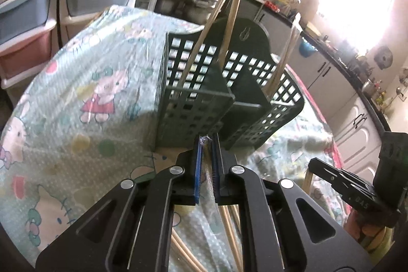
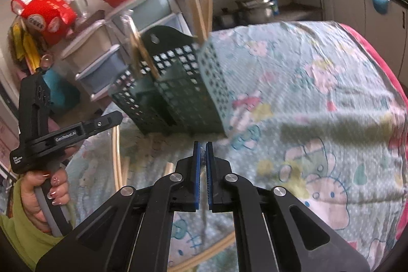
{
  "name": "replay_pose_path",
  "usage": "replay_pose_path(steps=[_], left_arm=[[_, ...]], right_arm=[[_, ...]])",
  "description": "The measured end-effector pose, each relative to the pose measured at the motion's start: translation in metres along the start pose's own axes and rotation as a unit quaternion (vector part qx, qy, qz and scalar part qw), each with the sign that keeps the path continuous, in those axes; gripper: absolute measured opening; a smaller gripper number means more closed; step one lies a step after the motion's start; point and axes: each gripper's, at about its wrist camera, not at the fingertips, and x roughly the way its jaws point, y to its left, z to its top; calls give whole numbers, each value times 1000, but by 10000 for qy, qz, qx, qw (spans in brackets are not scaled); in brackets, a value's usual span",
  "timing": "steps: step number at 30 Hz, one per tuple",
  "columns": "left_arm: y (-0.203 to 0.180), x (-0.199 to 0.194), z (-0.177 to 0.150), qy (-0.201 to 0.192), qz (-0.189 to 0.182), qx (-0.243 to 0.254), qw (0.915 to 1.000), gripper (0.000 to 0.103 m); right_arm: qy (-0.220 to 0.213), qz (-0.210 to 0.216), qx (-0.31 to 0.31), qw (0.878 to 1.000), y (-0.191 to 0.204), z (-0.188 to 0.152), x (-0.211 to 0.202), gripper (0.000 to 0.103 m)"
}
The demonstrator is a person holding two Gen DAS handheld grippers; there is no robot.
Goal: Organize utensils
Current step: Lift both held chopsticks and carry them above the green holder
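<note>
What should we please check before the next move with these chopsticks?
1. Left gripper shut on wrapped chopsticks: ok.
2. Right gripper holding something: cannot tell; jaws shut.
3. Basket upright on cloth: ok.
4. Way to basket free: ok.
5. Free space in basket: ok.
6. All stored: not ok; loose chopsticks lie on cloth.

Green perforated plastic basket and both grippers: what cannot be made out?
- Green perforated plastic basket: floor, both views, hidden by its walls.
- Right gripper: anything between its pads, right wrist view, blurred.
- Clear-wrapped wooden chopsticks in left gripper: ends, left wrist view, cut by edge.
</note>
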Motion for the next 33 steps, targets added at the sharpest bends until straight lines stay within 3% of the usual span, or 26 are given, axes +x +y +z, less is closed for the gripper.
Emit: replay_pose_path(steps=[16, 33], left_arm=[[-28, -46, 27, -626, -274, 266, 9973, 2], [-63, -81, 72, -1288, -506, 675, 9881, 2]], right_arm=[[-572, 288, -644, 9959, 46, 29, -34, 3], [-1245, 351, -1094, 9856, 70, 65, -72, 2]])
